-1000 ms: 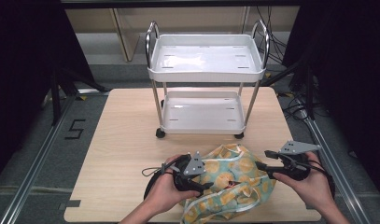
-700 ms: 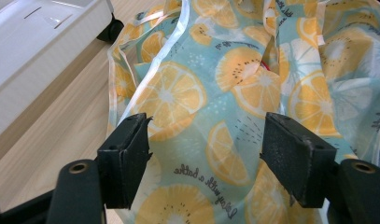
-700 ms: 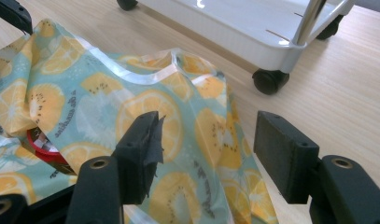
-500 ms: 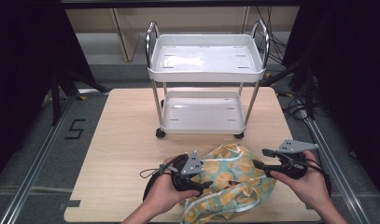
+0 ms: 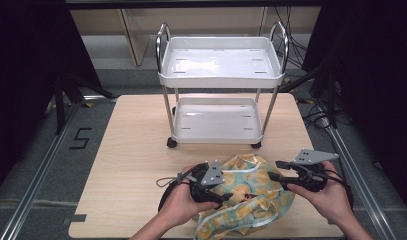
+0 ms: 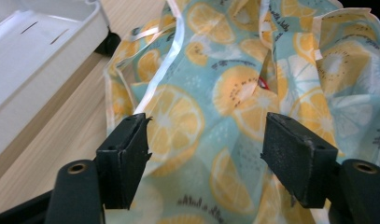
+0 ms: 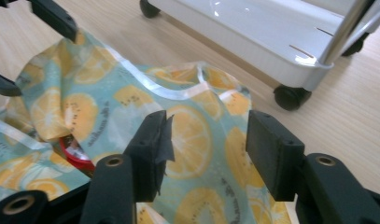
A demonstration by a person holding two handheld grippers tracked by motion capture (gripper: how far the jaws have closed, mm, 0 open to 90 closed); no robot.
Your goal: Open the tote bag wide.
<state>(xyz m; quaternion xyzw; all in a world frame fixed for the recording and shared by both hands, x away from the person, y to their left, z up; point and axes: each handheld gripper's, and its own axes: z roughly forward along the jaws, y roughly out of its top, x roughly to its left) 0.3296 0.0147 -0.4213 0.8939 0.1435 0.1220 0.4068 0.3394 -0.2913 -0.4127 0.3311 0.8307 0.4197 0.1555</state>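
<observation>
A crumpled teal bag [image 5: 251, 200] printed with orange slices lies at the table's front edge, between my two grippers. My left gripper [image 5: 227, 197] points right onto the bag, jaws open above the fabric [image 6: 197, 93]. My right gripper [image 5: 274, 170] points left at the bag's far right edge. Its jaws have just been closing but stand open, with the cloth [image 7: 201, 135] lying under the gap and neither pad pressing on it. Something red [image 7: 74, 153] peeks out of a fold in the bag and shows again as a small red spot [image 6: 263, 84].
A white two-tier cart [image 5: 221, 75] on black wheels [image 7: 290, 98] stands at the back of the wooden table [image 5: 136, 150], its lower shelf [image 5: 218, 122] just behind the bag. Bare tabletop stretches to the left. Dark floor with rails and cables surrounds the table.
The right gripper's jaws have drawn a little closer together over the bag. Both hands stay almost where they were, and the bag has barely shifted.
</observation>
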